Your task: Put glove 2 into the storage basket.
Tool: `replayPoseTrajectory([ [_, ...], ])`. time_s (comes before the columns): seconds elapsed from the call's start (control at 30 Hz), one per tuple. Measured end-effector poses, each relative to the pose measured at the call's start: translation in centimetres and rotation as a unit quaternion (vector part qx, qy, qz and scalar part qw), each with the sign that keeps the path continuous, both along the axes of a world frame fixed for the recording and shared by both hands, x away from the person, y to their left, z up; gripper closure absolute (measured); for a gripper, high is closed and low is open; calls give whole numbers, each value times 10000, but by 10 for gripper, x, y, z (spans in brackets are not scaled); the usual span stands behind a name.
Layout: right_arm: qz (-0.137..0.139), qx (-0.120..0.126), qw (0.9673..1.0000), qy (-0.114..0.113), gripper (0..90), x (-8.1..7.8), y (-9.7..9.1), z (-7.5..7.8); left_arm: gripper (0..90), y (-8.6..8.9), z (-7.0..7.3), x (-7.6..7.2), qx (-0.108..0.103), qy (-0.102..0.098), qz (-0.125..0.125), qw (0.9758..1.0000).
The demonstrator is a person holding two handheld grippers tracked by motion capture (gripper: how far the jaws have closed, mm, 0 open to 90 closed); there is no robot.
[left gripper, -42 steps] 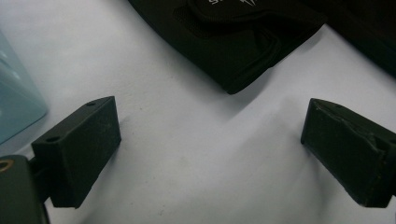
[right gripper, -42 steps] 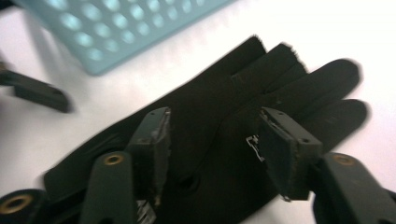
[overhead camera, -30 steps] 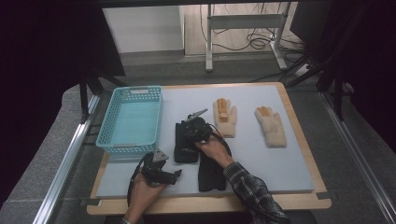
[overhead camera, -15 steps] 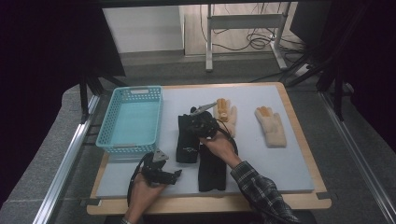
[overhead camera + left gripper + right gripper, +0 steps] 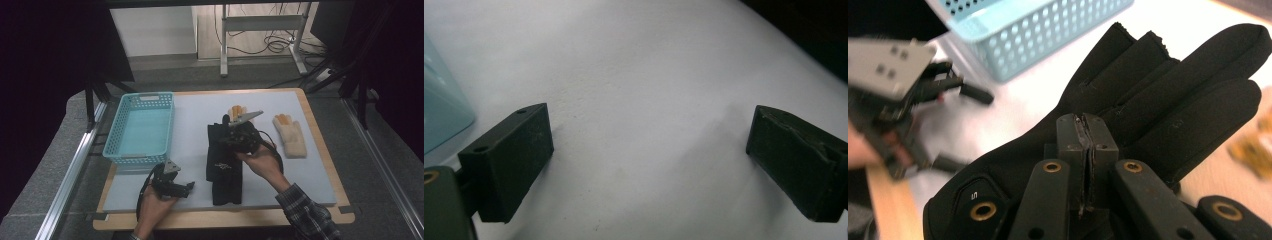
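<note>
My right gripper [image 5: 1087,150] is shut on a black glove [image 5: 1148,90], pinching a fold of its fabric, and the glove spreads out beyond the jaws. From above, the right gripper [image 5: 235,131] holds this black glove [image 5: 218,150] over the middle of the mat. A second black glove [image 5: 227,187] lies flat just below it. My left gripper [image 5: 189,187] rests near the front left of the mat. Its jaws [image 5: 649,160] stand wide open over bare mat with nothing between them.
A light blue plastic basket [image 5: 140,129] stands at the left of the mat, its wall [image 5: 1038,25] also visible. Two tan gloves with orange fingertips lie at the back: one [image 5: 290,136] to the right, one [image 5: 236,111] partly behind the right gripper. The board's wooden edge [image 5: 225,217] runs along the front.
The right gripper has risen and moved to the right with the black glove pinched in it, dragging the glove up off the mat. The left gripper has stayed where it was.
</note>
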State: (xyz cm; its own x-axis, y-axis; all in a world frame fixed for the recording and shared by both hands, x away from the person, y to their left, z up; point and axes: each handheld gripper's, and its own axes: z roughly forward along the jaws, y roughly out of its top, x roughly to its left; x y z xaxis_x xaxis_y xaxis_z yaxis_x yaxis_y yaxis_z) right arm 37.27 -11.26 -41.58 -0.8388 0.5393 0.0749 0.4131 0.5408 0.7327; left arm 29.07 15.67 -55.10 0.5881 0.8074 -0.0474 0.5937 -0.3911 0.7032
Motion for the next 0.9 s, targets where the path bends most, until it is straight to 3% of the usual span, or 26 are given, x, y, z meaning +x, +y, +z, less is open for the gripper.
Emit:
replayPoseTrajectory([
  [0.17, -26, -35, 9998, 179, 870, -19, -22, -6, 51, 0, 0, 0, -12, -9, 5, 10000],
  [0.27, -14, -56, 9994, 331, 869, -25, -27, -19, 52, 0, 0, 0, -5, -5, 5, 10000],
  [0.4, -89, -83, 9982, 587, 868, -25, -26, -41, 52, 0, 0, 0, -6, -11, 5, 10000],
  [0.53, -249, -133, 9973, 678, 864, -21, -20, -63, 52, 0, 0, 0, -7, -11, 6, 10000],
  [0.67, -324, -187, 9975, 598, 823, -20, -15, -82, 52, 0, 0, 0, 5, 0, -4, 10000],
  [0.73, -292, -125, 9977, 595, 729, -21, -14, -86, 52, 0, 0, 0, 4, 0, -3, 10000],
  [0.8, -296, -115, 9984, 461, 657, -22, -16, -82, 52, 0, 0, 0, 13, -6, -10, 10000],
  [0.9, -356, -69, 9991, 202, 621, -23, -25, -70, 52, 0, 0, 0, 8, -6, -7, 10000],
])
